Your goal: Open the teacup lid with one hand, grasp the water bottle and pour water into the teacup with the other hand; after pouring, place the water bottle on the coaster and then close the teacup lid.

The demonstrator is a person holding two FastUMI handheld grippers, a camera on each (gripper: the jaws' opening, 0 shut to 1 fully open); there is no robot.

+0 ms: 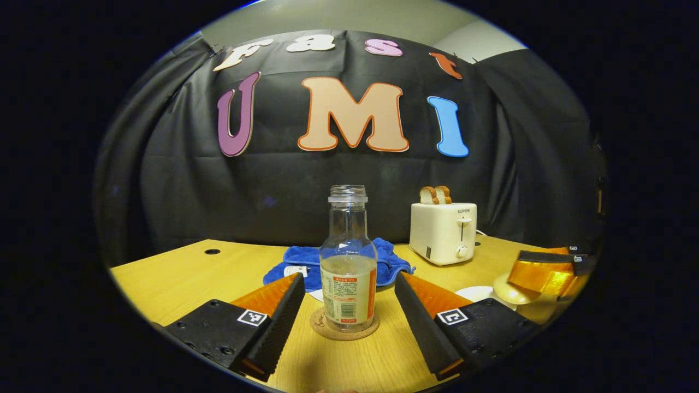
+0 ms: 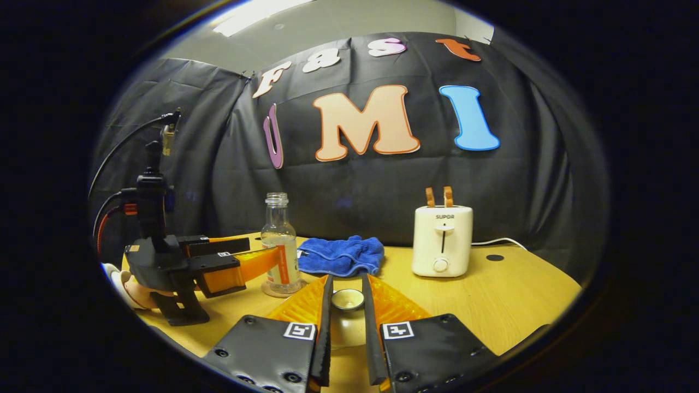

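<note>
Left hand-held gripper [image 1: 349, 314]: nearest the lens in the left gripper view; fingers spread wide, one on each side of the bottle, neither touching it. Released, holding nothing.
Bottle [image 1: 348, 262]: clear glass by the look, no cap, upright on the coaster, centred between the spread fingers. Water low, roughly to the top of the label. Seen from the right gripper view at [image 2: 279, 245].
Coaster [image 1: 344, 326]: round cork disc under the bottle; rim shows all round the base.
Bottle handling: rigid, smooth, likely slippery above the label; fairly heavy for its size even with little water. Best hold judged to be across the straight labelled body, where paper gives friction; neck too narrow and rounded. Open mouth means spill if tipped.
Right hand-held gripper [image 2: 346, 305]: fingers drawn close with a narrow gap, a small pale lid [image 2: 348, 298] with a round knob between the tips. Whether both fingers press on it cannot be told.
Lid handling: probably ceramic, light, brittle, glazed and slick; knob the only sensible hold; set down gently.
Teacup [image 1: 538, 308]: pale, at the right edge of the left gripper view, partly hidden.
Table [image 2: 491, 300]: yellow wood; also carries a blue cloth [image 2: 341, 255] and a white toaster [image 2: 442, 240] with bread in its slots.
Stage: pouring judged done, lid yet to close.
</note>
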